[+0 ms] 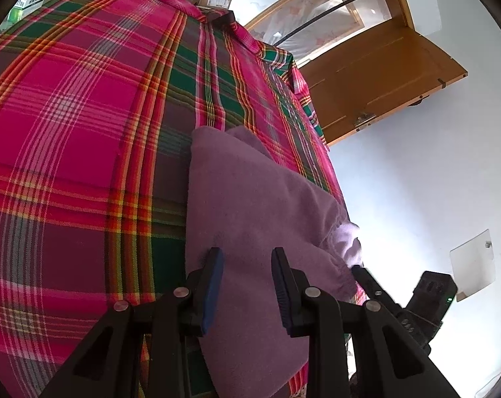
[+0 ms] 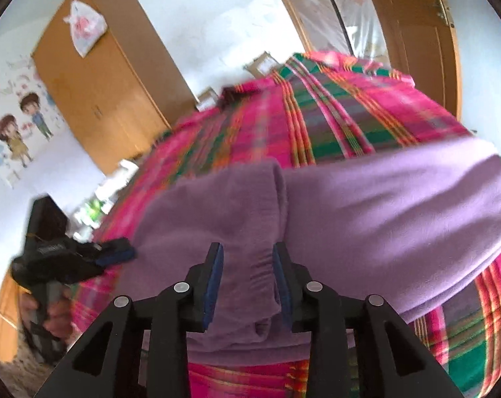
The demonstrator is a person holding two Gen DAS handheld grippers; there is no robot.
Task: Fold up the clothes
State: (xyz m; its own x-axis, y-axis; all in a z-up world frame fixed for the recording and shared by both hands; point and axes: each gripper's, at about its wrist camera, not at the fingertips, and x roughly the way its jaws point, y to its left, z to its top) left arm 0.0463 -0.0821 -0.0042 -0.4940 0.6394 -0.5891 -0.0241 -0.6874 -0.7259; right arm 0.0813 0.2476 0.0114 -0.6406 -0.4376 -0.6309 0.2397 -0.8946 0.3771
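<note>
Purple fleece garment [image 2: 366, 212], part-folded on pink/green plaid bed cover [image 1: 84, 132]: left tool [image 1: 247, 285] & right tool [image 2: 247, 282] both agape, gripping nil; risk: pads snag fleece w/o clean pinch, fold slips.

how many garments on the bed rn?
1 visible: a purple fleece garment lying on the plaid bedspread, near the bed's edge, under both grippers' open jaws. Its folds overlap, so a second piece hidden beneath can't be ruled out.
</note>
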